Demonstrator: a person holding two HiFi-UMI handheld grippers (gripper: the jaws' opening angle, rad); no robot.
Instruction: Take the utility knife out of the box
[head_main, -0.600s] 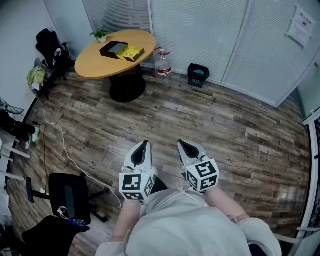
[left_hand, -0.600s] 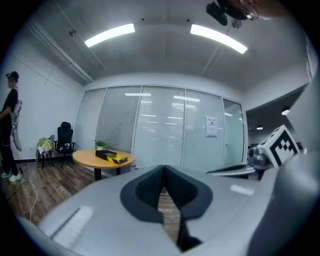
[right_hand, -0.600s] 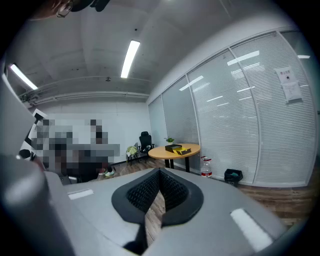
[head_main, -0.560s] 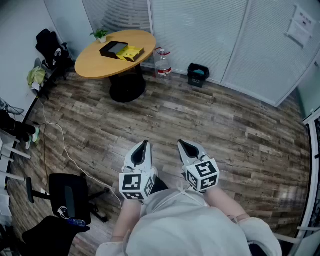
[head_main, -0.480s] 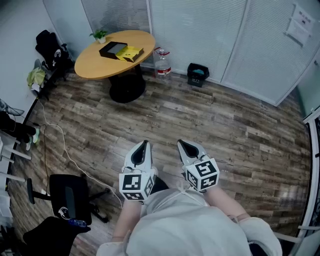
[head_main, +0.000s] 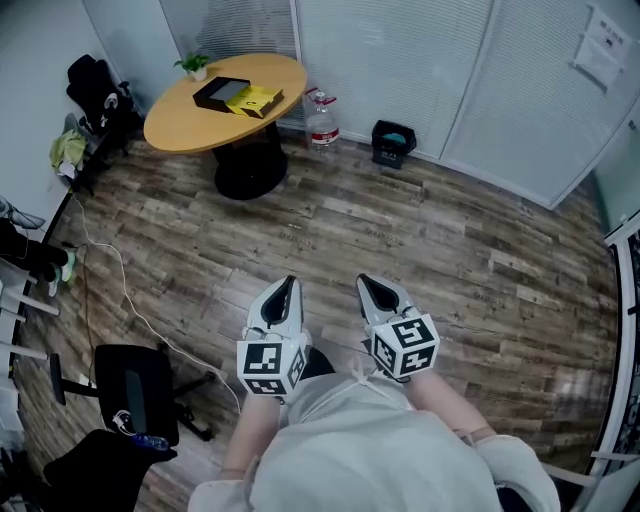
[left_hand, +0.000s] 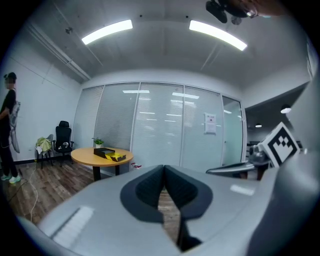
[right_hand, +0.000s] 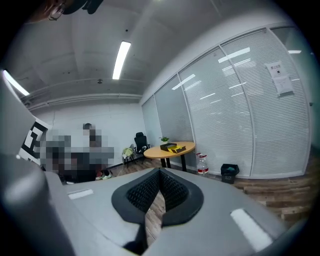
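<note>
A black open box (head_main: 220, 92) with a yellow-and-black part (head_main: 252, 99) beside it lies on the round wooden table (head_main: 190, 125) far across the room; it also shows as the box (left_hand: 108, 154) in the left gripper view and the box (right_hand: 173, 147) in the right gripper view. The knife itself is too small to make out. My left gripper (head_main: 291, 284) and right gripper (head_main: 363, 283) are held side by side close to the person's body, far from the table. Both are shut with nothing between the pads.
A water bottle (head_main: 320, 122) and a black bin (head_main: 392, 142) stand by the blinds past the table. An office chair (head_main: 135, 395) and a cable (head_main: 120, 290) are on the wood floor at left. Another chair with clothes (head_main: 88, 100) stands by the wall.
The table and floor have slid slightly up and left in the head view; the grippers keep their place and stay shut.
</note>
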